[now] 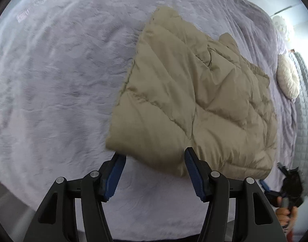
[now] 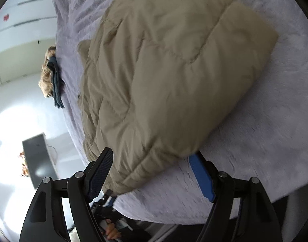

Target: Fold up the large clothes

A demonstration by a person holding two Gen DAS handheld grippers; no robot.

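Note:
A beige quilted puffer jacket (image 1: pixel 194 100) lies folded into a thick rectangle on a grey fleece bedspread (image 1: pixel 53 80). My left gripper (image 1: pixel 155 158) is open and empty just in front of the jacket's near edge, with the edge between the blue pads. The right gripper appears at the lower right of the left wrist view (image 1: pixel 289 179). In the right wrist view the jacket (image 2: pixel 164 80) fills the middle. My right gripper (image 2: pixel 151 161) is open, its jaws to either side of the jacket's near corner, not closed on it.
A round cream cushion (image 1: pixel 288 80) and a grey quilted cover (image 1: pixel 305 100) lie at the bed's far right. A furry tan item with dark cloth (image 2: pixel 51 76) sits at the bed's edge. A dark screen (image 2: pixel 38 159) stands on the floor beyond.

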